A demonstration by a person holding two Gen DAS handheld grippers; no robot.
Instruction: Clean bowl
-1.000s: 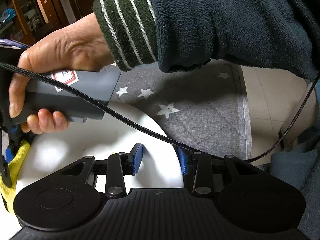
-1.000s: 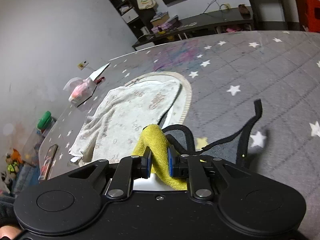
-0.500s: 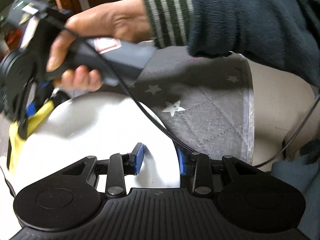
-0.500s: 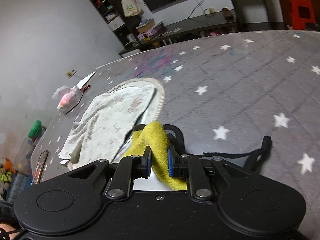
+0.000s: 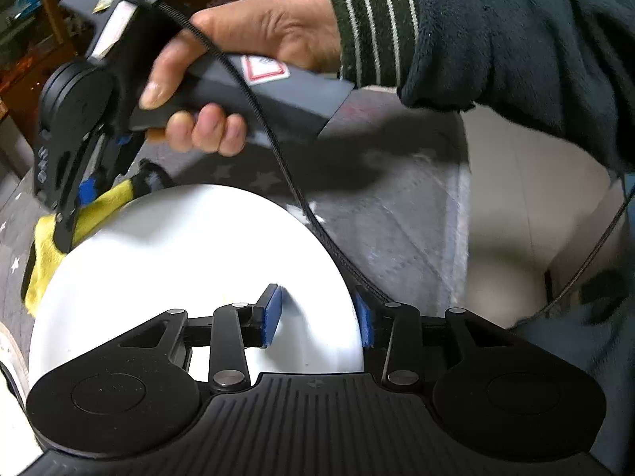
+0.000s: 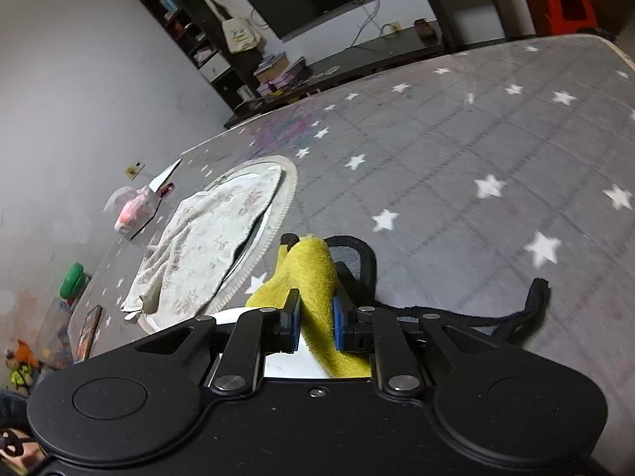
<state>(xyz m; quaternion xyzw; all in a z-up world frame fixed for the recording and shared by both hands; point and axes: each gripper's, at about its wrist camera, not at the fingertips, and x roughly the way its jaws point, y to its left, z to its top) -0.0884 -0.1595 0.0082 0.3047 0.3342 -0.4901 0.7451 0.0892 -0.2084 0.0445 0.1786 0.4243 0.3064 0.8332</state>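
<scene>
A white bowl (image 5: 190,269) fills the lower left of the left wrist view. My left gripper (image 5: 317,317) straddles its near right rim, one blue pad inside the bowl and one outside. The jaws are opening slightly with the rim still pressed between them. A person's hand (image 5: 254,35) holds my right gripper (image 5: 67,230) at the bowl's far left rim. That gripper is shut on a yellow cloth (image 5: 47,250) that drapes over the rim. In the right wrist view the yellow cloth (image 6: 313,273) is pinched between the pads of the right gripper (image 6: 315,325), above a sliver of the bowl (image 6: 238,313).
The bowl rests over a grey star-patterned cover (image 6: 476,139). Its edge and pale floor (image 5: 516,198) lie to the right. A white towel (image 6: 214,238) on a round mat, a pink packet (image 6: 133,210), a green bottle (image 6: 73,277) and a black strap (image 6: 532,301) lie around. A cable (image 5: 278,150) crosses the bowl.
The right gripper has carried the yellow cloth along the bowl's far left rim, rising into fuller sight in the left wrist view. The left gripper and bowl have stayed put.
</scene>
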